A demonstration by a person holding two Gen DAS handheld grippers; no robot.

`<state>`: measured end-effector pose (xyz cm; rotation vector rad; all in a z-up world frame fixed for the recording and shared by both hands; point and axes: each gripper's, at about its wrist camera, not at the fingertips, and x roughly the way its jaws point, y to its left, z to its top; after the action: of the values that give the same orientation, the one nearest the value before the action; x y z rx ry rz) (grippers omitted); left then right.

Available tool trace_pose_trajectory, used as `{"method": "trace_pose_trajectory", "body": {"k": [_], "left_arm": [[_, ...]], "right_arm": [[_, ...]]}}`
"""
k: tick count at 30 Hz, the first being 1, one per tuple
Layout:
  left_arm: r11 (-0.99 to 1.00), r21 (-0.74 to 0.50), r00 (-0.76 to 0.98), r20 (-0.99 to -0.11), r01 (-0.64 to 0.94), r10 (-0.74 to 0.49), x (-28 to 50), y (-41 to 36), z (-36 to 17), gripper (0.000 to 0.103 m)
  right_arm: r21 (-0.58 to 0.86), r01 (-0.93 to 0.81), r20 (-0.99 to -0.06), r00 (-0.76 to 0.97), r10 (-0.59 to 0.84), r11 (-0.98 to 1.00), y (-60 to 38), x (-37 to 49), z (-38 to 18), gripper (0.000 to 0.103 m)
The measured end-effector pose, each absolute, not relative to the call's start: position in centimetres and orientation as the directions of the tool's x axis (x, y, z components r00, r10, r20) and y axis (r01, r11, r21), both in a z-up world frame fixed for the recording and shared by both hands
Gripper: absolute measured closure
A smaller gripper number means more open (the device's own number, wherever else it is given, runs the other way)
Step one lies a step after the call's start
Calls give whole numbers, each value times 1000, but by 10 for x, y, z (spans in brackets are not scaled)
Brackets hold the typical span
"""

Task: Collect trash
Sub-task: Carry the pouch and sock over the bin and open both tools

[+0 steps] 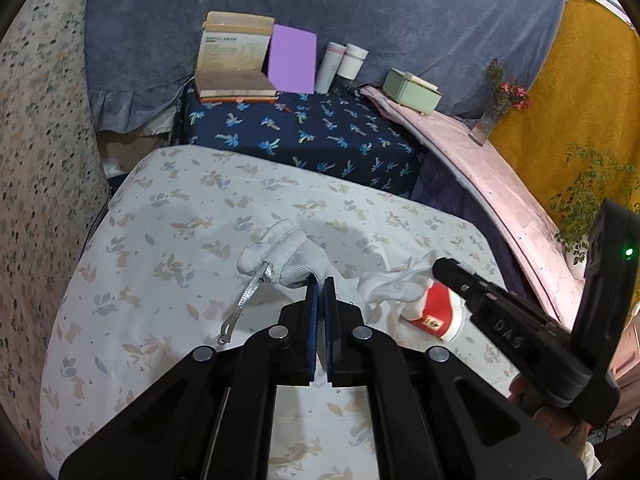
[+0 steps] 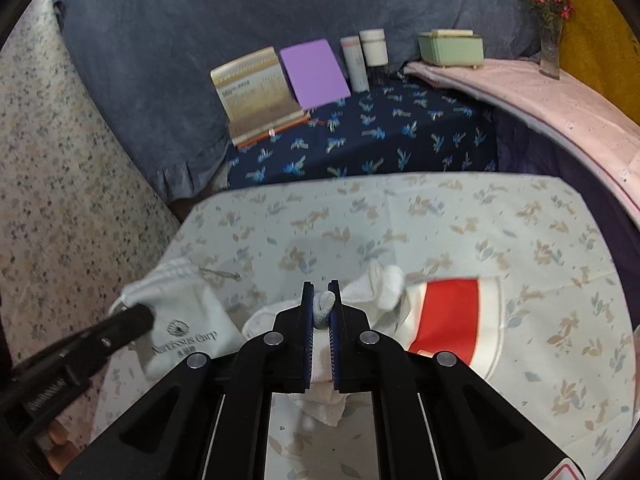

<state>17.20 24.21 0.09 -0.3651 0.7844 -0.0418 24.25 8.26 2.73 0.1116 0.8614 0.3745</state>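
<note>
On the floral-clothed worktop [image 2: 400, 208], toward its near left corner, lies a pale drawstring pouch [image 2: 188, 320] with a printed logo. The left claw [image 1: 320, 284] is pressed together on the pouch's edge, its silver cord [image 1: 244, 304] trailing loose over the cloth. Just right of the pouch, near the middle of the near edge, sits a crumpled white tissue [image 2: 380, 284]. The right claw [image 2: 320, 300] is pinching a grey-white wad [image 2: 324, 308] of it, with more white tissue hanging between and below the jaws. Touching the tissue on its right lies a red-and-white paper cup [image 2: 456, 320], tipped on its side. Beyond the far edge, on a navy cloth, stand a box [image 2: 252, 88], a purple card [image 2: 312, 72] and two jars [image 2: 364, 56].
</note>
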Motion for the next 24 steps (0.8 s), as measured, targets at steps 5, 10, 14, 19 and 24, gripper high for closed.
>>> {"method": "trace_pose_trajectory", "body": {"k": [5, 10, 14, 19, 24], "left_arm": [[944, -328, 737, -647, -39, -194, 171, 215, 27, 101], [950, -310, 754, -614, 42, -233, 173, 175, 53, 101], [948, -292, 757, -590, 124, -281, 173, 130, 72, 101], [922, -299, 726, -573, 247, -380, 174, 68, 85, 100], [882, -289, 675, -568, 372, -471, 168, 2, 91, 100]], "right_arm": [[246, -253, -662, 661, 353, 936, 54, 235, 65, 96], [233, -195, -612, 733, 299, 953, 8, 224, 97, 96], [229, -129, -585, 774, 243, 965, -36, 215, 112, 96], [233, -27, -559, 814, 156, 972, -103, 197, 126, 97], [248, 77, -543, 837, 73, 966, -170, 171, 134, 96]]}}
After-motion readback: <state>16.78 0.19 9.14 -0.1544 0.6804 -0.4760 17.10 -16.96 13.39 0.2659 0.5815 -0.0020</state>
